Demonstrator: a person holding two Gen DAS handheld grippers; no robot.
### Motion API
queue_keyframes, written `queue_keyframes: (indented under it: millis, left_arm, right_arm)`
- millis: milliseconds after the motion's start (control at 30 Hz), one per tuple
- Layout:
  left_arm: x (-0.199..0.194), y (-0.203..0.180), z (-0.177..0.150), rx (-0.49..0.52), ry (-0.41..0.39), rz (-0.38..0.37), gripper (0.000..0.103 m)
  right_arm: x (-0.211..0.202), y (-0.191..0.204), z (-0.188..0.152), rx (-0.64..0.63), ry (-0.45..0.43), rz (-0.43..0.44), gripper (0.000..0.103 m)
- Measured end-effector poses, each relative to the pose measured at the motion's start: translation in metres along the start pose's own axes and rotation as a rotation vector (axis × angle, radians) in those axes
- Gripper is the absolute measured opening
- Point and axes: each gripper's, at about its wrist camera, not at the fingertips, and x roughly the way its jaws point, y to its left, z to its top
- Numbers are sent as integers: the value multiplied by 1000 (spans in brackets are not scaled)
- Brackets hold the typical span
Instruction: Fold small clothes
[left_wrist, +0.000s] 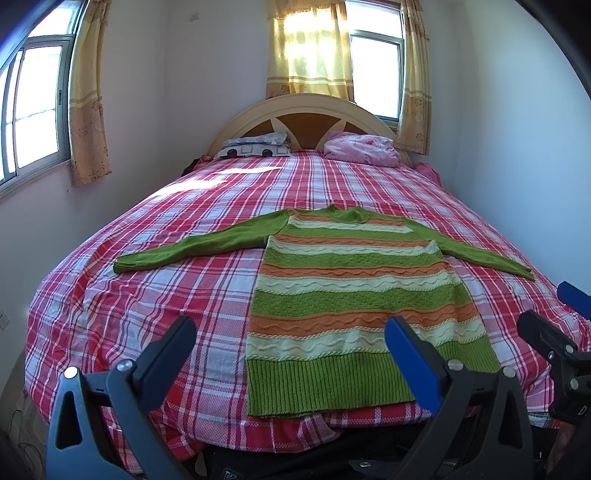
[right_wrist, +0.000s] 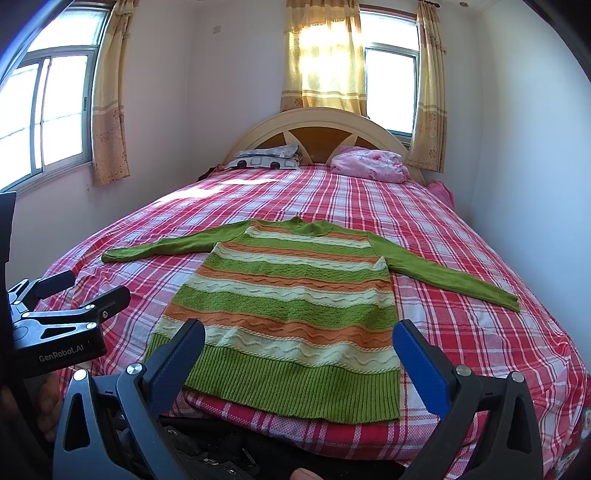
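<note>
Currently the sweater (left_wrist: 347, 295) lies flat on the bed (left_wrist: 147, 295), hem nearest, ahead of both spread hand-held grippers, left hand-held gripper (left_wrist: 291, 336) and right hand-held gripper (right_wrist: 299, 339), neither pinching anything.

White walls (left_wrist: 221, 92). Bed (left_wrist: 147, 295) covered in red-and-white plaid sheet, arched cream headboard (left_wrist: 306, 107) set against far wall. Two pillows (left_wrist: 255, 146) laid at head. Windows (left_wrist: 33, 110) hung with yellow curtains (left_wrist: 310, 48), sunlight admitted.
</note>
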Motion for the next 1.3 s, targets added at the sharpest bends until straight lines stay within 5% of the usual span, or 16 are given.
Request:
queue_keyframes:
  millis: [1300]
  left_arm:
    - [13, -2, 1, 3, 45, -31, 103]
  right_arm:
    - [23, -9, -6, 8, 39, 37, 102]
